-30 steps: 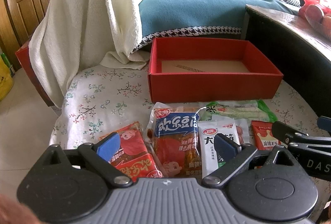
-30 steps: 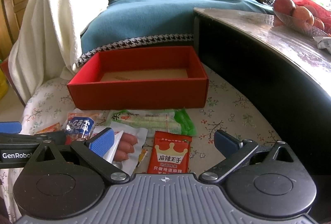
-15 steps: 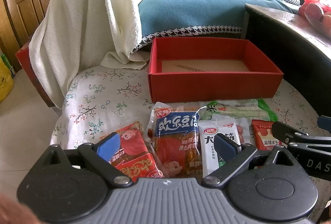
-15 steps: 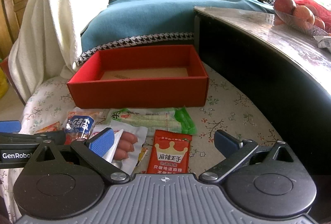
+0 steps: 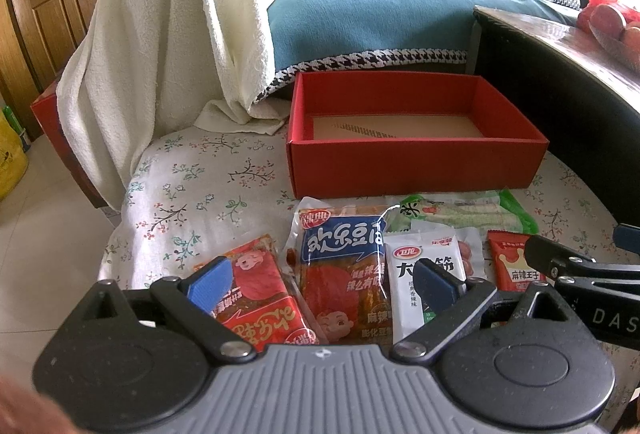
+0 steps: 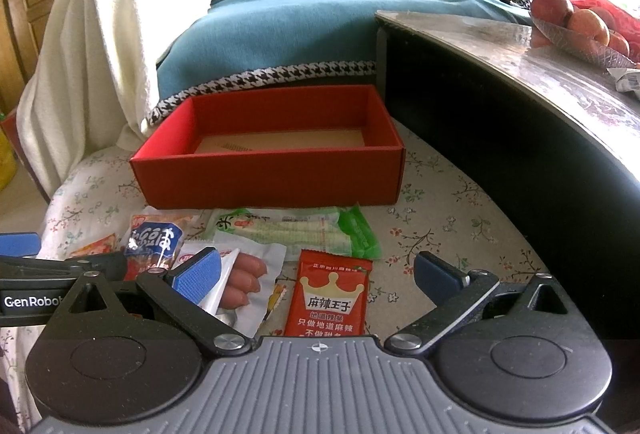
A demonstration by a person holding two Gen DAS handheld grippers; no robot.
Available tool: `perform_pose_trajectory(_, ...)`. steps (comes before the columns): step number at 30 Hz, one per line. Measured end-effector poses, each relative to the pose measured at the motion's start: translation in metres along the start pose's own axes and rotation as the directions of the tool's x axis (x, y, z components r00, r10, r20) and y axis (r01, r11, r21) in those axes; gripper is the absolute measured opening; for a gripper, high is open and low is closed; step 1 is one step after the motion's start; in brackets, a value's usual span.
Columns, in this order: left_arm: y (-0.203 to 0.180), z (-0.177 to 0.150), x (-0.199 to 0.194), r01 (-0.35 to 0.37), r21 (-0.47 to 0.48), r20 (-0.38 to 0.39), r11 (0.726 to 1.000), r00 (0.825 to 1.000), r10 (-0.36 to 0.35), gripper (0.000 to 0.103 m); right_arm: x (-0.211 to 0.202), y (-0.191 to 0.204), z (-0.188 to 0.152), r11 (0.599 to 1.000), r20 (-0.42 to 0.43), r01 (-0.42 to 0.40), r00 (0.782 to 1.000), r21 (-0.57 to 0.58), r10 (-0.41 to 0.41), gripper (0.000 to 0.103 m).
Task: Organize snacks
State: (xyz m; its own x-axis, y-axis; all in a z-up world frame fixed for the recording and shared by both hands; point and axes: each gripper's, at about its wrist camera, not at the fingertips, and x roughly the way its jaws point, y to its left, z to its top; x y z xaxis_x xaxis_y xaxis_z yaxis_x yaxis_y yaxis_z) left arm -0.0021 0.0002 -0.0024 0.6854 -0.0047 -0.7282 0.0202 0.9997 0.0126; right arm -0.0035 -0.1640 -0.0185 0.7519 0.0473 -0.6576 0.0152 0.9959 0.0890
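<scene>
A red box (image 5: 416, 165), holding no snacks, is being seen at the far side of the floral cloth (image 5: 192, 189). Packets are being kept in a row just before it: blue packet (image 5: 344, 266), green packet (image 6: 320, 230), small red packet (image 6: 332, 298). The left gripper (image 5: 320, 280) and right gripper (image 6: 316, 272) are being held wide apart above them, nothing gripped.
</scene>
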Motion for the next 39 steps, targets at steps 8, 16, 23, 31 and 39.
perform_pose_trajectory(8, 0.003, -0.002, -0.001, 0.003, -0.002, 0.029, 1.000, 1.000, -0.002, 0.092, 0.002, 0.000, 0.000, 1.000, -0.007, 0.004, 1.000, -0.005, -0.004, 0.103)
perform_pose_trajectory(16, 0.018, -0.004, 0.011, -0.018, -0.055, -0.090, 0.998, 0.996, 0.013, 0.092, 0.011, 0.000, -0.003, 1.000, -0.048, 0.009, 0.999, -0.021, -0.010, 0.103)
perform_pose_trajectory(23, 0.035, -0.004, 0.011, 0.006, -0.113, -0.096, 0.994, 0.995, -0.017, 0.092, 0.025, 0.013, -0.006, 0.997, -0.133, -0.065, 0.989, -0.043, 0.059, 0.103)
perform_pose_trajectory(31, 0.057, -0.003, 0.009, -0.050, -0.151, -0.093, 0.987, 0.995, 0.036, 0.092, 0.034, 0.046, -0.006, 0.986, -0.157, -0.142, 0.979, -0.086, 0.127, 0.103)
perform_pose_trajectory(39, 0.069, -0.004, 0.008, -0.067, -0.165, -0.111, 0.984, 0.993, 0.049, 0.092, 0.054, 0.082, -0.015, 0.962, -0.234, -0.140, 0.969, -0.236, 0.084, 0.096)
